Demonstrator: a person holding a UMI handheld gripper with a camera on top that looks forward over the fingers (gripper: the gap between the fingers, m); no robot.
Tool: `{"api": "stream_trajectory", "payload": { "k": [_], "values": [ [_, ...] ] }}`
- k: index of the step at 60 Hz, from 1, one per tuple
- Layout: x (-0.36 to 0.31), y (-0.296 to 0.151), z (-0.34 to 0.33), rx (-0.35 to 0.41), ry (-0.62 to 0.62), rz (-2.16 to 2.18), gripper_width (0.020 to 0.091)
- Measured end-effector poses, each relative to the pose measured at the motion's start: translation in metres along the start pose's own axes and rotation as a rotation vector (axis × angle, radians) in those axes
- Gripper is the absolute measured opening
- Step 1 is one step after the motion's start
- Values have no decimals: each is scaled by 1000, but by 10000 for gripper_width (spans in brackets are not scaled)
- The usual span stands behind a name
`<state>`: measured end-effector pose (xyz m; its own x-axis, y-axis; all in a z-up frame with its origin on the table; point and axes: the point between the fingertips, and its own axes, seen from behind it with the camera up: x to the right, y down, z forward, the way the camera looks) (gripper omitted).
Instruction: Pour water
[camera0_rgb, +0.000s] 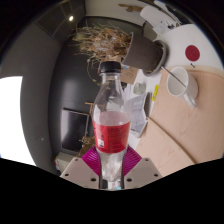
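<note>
At the bottom centre of the frame the gripper (111, 172) holds a clear plastic bottle (111, 120) between its two fingers (84, 168), the magenta pads pressed against the bottle's lower body from either side. The bottle stands upright in the grasp, filling the middle of the frame. Its lower half carries red liquid, or possibly a red label; the two cannot be told apart here. Its upper half is clear and narrows to a neck topped by a dark cap (109, 67) just above centre.

Just behind the bottle, to its right, a second clear bottle-like container (139, 100) with a pale label shows partly. Right of that, a light wooden surface (180, 135) runs diagonally toward the lower right of the frame. On it, at the right edge, sits a white mug (184, 84) with its opening turned toward the camera.

Further back, in the upper centre, lies a tangle of dry twigs resembling a nest (100, 40). To its right is a dark cylindrical object (147, 52), and in the upper right a white item with a red dot (189, 50). The left of the frame is a pale wall (22, 100) and dark panel.
</note>
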<state>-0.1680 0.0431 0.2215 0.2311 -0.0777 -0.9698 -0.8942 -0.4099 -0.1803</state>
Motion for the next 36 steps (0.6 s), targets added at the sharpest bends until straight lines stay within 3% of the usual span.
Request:
{"api": "stream_trajectory", "payload": {
  "k": [17, 36],
  "values": [
    [30, -40, 34, -67, -87, 644, 235],
    [45, -46, 40, -103, -72, 742, 234]
  ]
}}
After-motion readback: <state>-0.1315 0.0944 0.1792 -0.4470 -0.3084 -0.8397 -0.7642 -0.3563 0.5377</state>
